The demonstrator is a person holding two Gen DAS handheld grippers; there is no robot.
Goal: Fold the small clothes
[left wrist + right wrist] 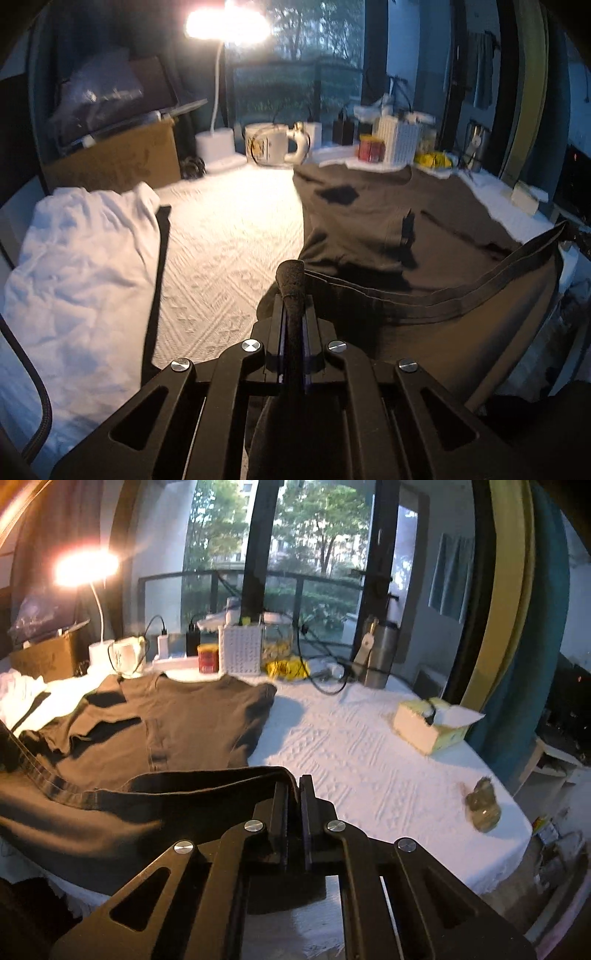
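The left claw (291, 291) is squeezed tight on the bottom hem of the dark shirt (388, 221). The right claw (294, 788) pinches the same hem at its other corner. The hem hangs lifted between them, and the rest of the shirt lies flat on the white table cover (351, 746). There is bare cover to the right, up to the tissue box (432, 727). A white cloth (81, 258) lies to the left. The shirt is dark brown and a bit wrinkled.

The small greenish object (483, 805) near the table edge is too blurred to identify.
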